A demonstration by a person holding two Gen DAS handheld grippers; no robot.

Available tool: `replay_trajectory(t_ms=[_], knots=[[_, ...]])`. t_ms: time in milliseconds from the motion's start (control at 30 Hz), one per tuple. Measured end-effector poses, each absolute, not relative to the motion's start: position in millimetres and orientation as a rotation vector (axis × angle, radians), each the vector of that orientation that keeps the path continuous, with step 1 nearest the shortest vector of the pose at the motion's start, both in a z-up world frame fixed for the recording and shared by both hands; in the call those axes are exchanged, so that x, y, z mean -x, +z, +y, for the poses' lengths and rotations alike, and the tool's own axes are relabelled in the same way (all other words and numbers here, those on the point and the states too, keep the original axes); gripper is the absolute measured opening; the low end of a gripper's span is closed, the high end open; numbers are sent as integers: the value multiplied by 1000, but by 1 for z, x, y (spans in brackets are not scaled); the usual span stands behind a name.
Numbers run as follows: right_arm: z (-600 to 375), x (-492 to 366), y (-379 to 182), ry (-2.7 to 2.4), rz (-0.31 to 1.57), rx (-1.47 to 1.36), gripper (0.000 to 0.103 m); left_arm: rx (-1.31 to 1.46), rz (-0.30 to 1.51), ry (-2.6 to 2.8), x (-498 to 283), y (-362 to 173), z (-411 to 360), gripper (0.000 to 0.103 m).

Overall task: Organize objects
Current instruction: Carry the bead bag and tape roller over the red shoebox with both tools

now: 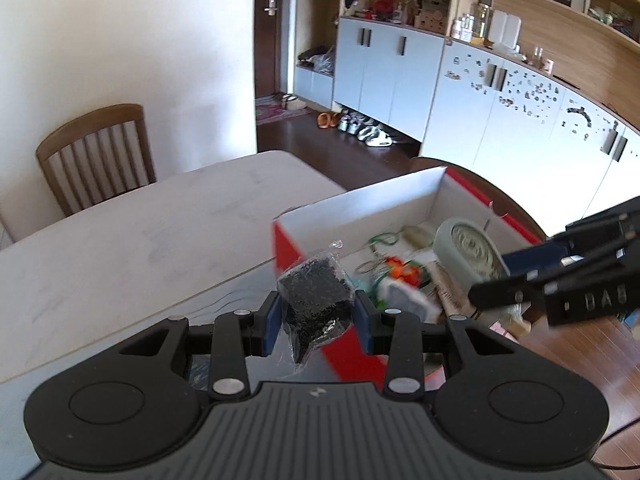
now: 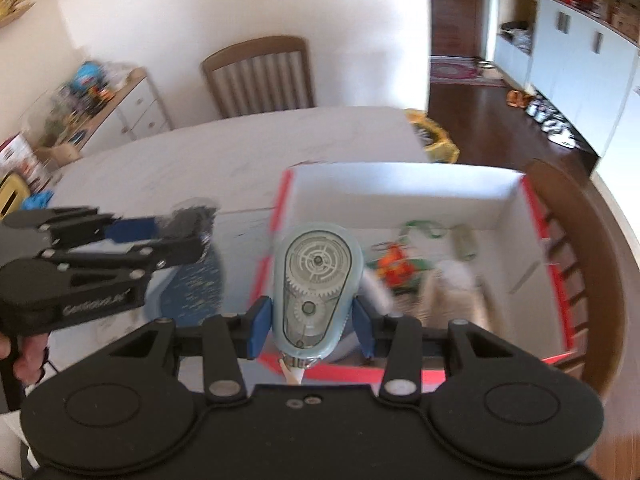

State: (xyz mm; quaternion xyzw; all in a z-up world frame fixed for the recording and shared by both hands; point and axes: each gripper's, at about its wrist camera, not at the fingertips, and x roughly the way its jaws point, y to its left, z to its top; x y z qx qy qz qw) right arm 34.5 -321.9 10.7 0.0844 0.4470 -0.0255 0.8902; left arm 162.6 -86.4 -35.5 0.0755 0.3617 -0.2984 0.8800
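Observation:
My left gripper (image 1: 316, 316) is shut on a small clear bag of black granules (image 1: 316, 300), held above the near left corner of a red cardboard box with a white inside (image 1: 360, 208). My right gripper (image 2: 310, 324) is shut on a pale blue correction-tape dispenser (image 2: 316, 276), hanging over the box (image 2: 400, 188) near its left wall. The right wrist view shows the left gripper (image 2: 180, 236) at the left with the bag (image 2: 192, 218). The left wrist view shows the right gripper (image 1: 494, 278) at the right with the dispenser (image 1: 468, 246).
The box holds several small things, among them an orange-and-green toy (image 2: 396, 266) and a green cord (image 2: 424, 228). It stands at the right end of a pale table (image 1: 120, 248). A wooden chair (image 2: 260, 76) stands behind the table, another chair (image 2: 576, 240) right of the box. A blue speckled item (image 2: 196, 280) lies on the table.

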Motion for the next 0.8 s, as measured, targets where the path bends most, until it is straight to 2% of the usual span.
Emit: replay_trajectory(t_ms=[333,800], knots=[[-416,-39,5,-206,910,-220,43,-193,814,-663,-177,-49,-154,37],[-427,-66,-53,-147,1028,-189,42,-269,897,-660,-188,-90,-211,37]])
